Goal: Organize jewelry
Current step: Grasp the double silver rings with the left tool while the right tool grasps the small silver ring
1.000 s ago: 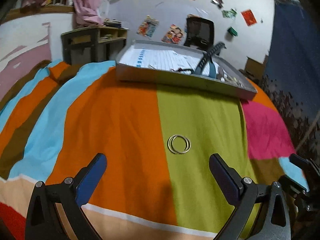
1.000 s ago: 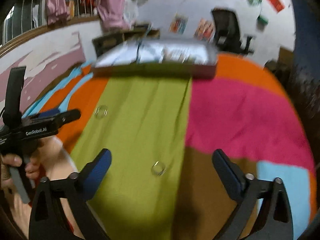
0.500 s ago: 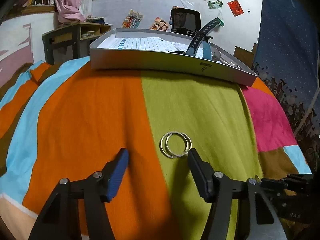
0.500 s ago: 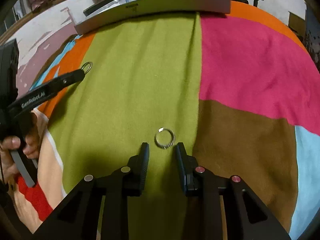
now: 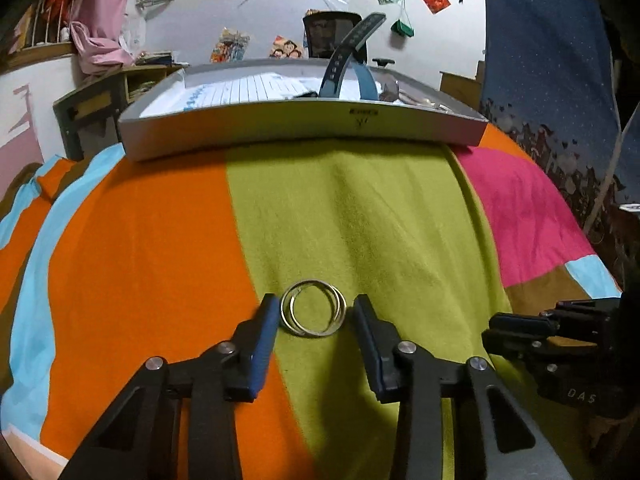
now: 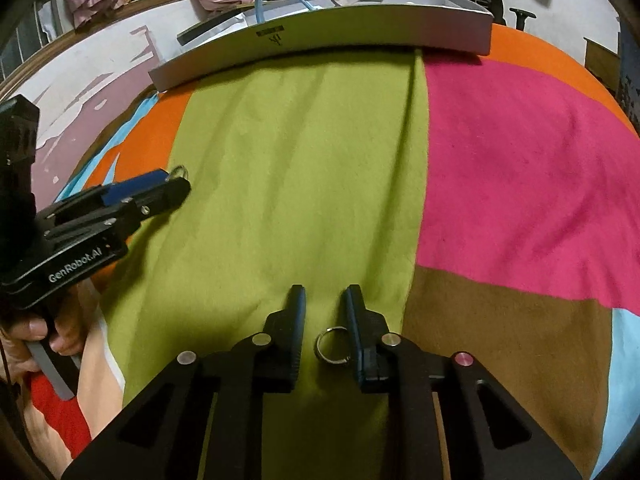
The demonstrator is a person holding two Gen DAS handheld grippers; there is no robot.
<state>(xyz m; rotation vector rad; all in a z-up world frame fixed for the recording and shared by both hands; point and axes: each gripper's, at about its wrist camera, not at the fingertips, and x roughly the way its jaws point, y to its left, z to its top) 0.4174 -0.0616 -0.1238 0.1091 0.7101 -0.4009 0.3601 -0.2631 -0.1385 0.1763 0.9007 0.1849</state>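
Two overlapping silver hoops (image 5: 313,308) lie on the green stripe of the blanket. My left gripper (image 5: 315,300) is open, one finger close on each side of them, with small gaps. In the right wrist view a small silver ring (image 6: 332,346) lies on the green stripe between the fingers of my right gripper (image 6: 325,290), which is open; the ring rests against the right finger (image 6: 356,320). The left gripper (image 6: 160,196) also shows there, low over the blanket, with the hoops (image 6: 178,171) peeking past its tip.
A grey tray (image 5: 304,132) sits at the far end of the striped blanket (image 5: 140,260), holding a blue-strapped watch (image 5: 344,64) and small items. The right gripper (image 5: 520,328) shows at the right edge. A hand (image 6: 40,332) holds the left gripper. Desk, chair and wall stand behind.
Both grippers have come down to the blanket and narrowed: the left now brackets the two hoops, and the right has slid forward so the small ring lies between its fingers.
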